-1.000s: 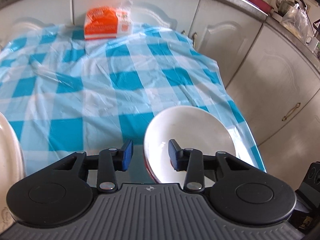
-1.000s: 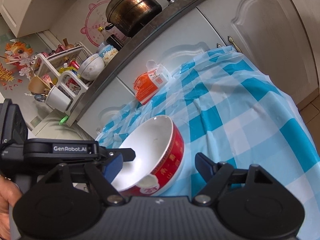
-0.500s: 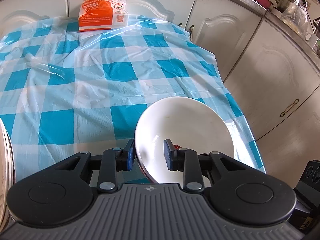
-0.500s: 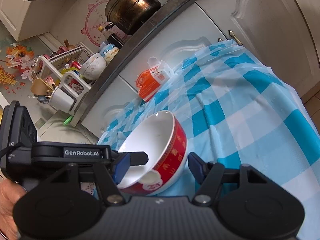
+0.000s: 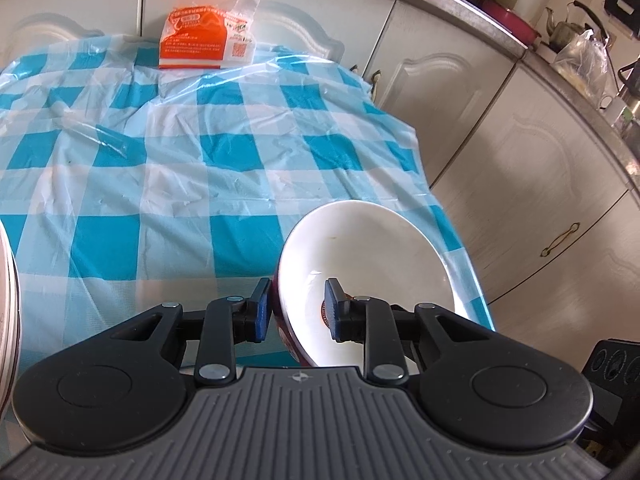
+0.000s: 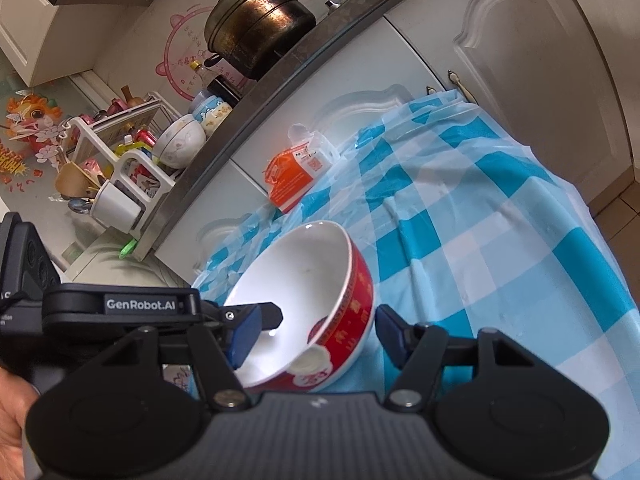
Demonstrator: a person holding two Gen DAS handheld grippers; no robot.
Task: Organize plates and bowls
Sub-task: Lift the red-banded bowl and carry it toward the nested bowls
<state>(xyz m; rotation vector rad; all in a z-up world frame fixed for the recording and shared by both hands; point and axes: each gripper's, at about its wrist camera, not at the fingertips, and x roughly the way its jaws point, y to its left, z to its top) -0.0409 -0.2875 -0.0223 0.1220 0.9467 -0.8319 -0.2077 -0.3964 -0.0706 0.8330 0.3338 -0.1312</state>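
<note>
A bowl (image 5: 368, 256), white inside and red outside, is tilted above the blue checked tablecloth (image 5: 168, 168). My left gripper (image 5: 297, 309) is shut on its near rim, one finger inside and one outside. The bowl also shows in the right wrist view (image 6: 304, 300), lifted and tilted. My right gripper (image 6: 314, 334) is open, its fingers on either side of the bowl without gripping it. The edge of a stack of cream plates (image 5: 7, 292) shows at the far left.
An orange packet (image 5: 200, 38) lies at the table's far edge against white cabinets (image 5: 500, 128). The counter above holds a large pot (image 6: 260, 28), a dish rack (image 6: 120, 160) with bowls and a cup. The table's right edge drops to the floor.
My left gripper has closed on the bowl's rim and lifted and tilted it. The right gripper stays open around it.
</note>
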